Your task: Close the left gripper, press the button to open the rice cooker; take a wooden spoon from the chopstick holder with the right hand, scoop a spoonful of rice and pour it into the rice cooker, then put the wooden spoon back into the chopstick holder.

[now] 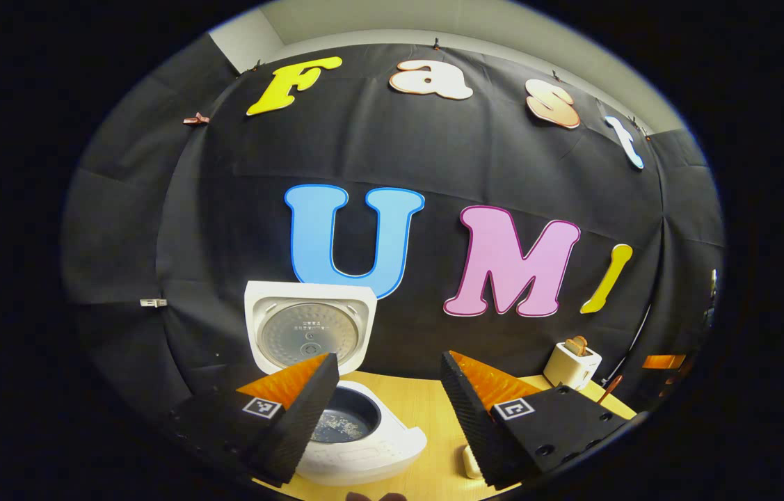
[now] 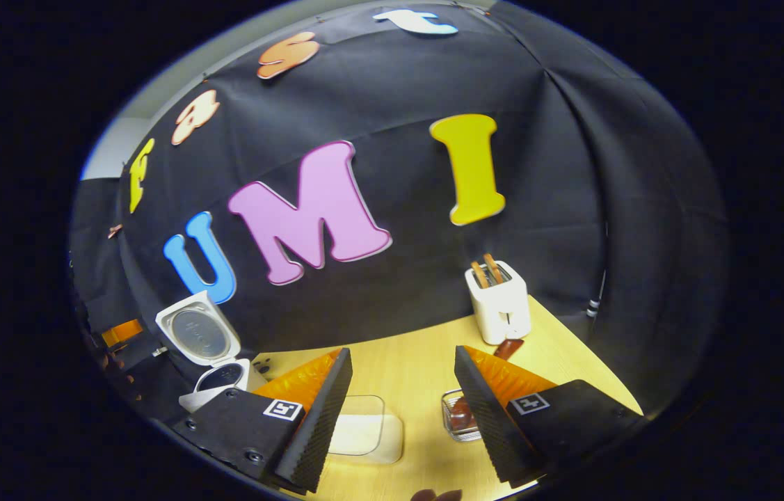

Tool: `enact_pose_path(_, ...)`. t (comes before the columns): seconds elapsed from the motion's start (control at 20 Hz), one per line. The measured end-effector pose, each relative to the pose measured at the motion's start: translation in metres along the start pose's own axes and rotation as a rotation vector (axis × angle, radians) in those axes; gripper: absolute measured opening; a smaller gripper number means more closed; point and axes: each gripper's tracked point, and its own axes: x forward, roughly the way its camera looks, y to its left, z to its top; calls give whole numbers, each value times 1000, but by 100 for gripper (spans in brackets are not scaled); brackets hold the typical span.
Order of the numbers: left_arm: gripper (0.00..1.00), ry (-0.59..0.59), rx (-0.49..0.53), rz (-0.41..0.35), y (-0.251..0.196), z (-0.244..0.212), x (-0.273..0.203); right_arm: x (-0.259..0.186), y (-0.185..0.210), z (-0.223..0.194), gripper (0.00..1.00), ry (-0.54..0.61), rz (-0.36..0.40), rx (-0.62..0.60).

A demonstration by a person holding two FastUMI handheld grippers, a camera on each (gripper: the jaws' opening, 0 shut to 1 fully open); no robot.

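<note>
Fingers of the right tool [image 2: 402, 410] are standing wide apart, gripping nothing, above the counter [image 2: 405, 369]; the left tool [image 1: 385, 410] is likewise gaping. Rice cooker [image 1: 357, 435] is sitting lid-up, grains showing in its pot. Wooden spoon [image 2: 465, 410] is resting in the wire chopstick holder [image 2: 453, 417] beside the rice tub [image 2: 364, 435]. Risk: a glancing grasp tipping that light holder.

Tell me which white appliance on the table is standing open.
The rice cooker, at the table's left end: its lid is flipped up, with rice grains in the pot. The toaster at the back has no lid, just bread in its slots.
</note>
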Motion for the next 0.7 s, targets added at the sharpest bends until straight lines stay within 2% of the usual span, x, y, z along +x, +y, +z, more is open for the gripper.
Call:
enact_pose_path(0.15,94,-71,20,2,20,34,24,-18,53,25,92,-65,77,-75)
enact_pose_path(0.35,95,-96,37,67,56,60,85,-37,92,47,98,-119,133,-142)
enact_pose_path(0.5,95,-118,36,109,81,76,140,-48,101,46,98,-116,133,-193)
enact_pose_path(0.7,95,-102,26,159,106,85,189,-59,102,47,98,-117,112,-199)
